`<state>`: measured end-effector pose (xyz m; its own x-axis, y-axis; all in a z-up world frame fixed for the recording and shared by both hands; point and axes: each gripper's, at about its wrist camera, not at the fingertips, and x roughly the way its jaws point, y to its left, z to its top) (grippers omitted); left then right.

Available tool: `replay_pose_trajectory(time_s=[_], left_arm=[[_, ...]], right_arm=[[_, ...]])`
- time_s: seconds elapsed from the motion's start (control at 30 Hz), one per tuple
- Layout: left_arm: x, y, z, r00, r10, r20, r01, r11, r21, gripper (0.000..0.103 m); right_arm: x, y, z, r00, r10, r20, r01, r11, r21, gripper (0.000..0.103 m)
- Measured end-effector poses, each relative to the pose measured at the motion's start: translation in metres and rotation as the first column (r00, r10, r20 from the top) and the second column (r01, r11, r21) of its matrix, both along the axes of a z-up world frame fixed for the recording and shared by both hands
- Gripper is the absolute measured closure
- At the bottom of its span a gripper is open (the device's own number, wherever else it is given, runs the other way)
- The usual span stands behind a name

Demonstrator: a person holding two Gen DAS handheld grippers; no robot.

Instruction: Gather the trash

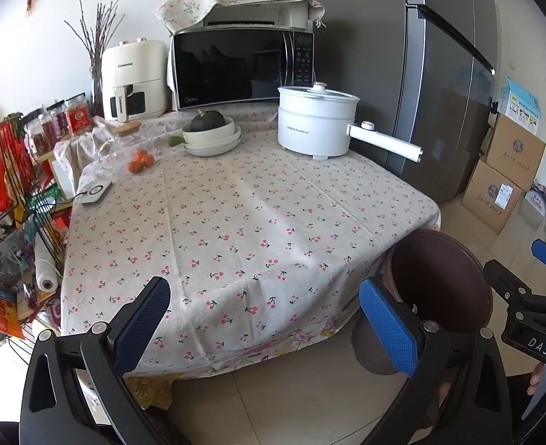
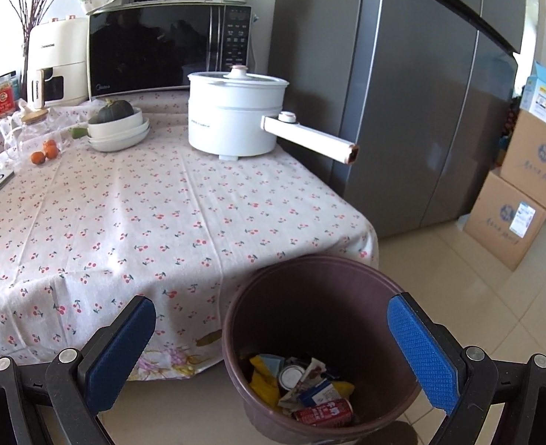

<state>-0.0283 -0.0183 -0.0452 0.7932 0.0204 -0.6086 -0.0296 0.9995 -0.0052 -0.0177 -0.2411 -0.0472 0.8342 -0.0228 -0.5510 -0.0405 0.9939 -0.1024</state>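
my left gripper (image 1: 265, 324) and right gripper (image 2: 302, 352) both gape wide, holding nothing. the brown bin (image 2: 273, 296) stands on the floor beside the table (image 2: 161, 222), with a red can (image 2: 323, 412) and wrappers (image 2: 302, 378) inside.

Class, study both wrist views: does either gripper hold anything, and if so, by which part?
Nothing is held. The left gripper and the right gripper are both open and empty; the right one hangs above the brown bin.

Table (image 2: 161, 222) (cherry-print cloth): pot (image 2: 232, 115), bowls (image 2: 119, 133), probably tangerines (image 2: 45, 152).
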Motion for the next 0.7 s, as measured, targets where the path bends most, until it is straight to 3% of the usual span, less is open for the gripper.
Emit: replay_pose_trajectory(time_s=[0.7], left_arm=[[-0.0009,-0.0060,-0.0015,1.000,-0.028,-0.006,0.028,1.000,-0.002,0.000]], right_arm=[[0.0001,-0.0029,-0.0001,1.000,-0.007,-0.005,0.007,1.000,0.010,0.000]])
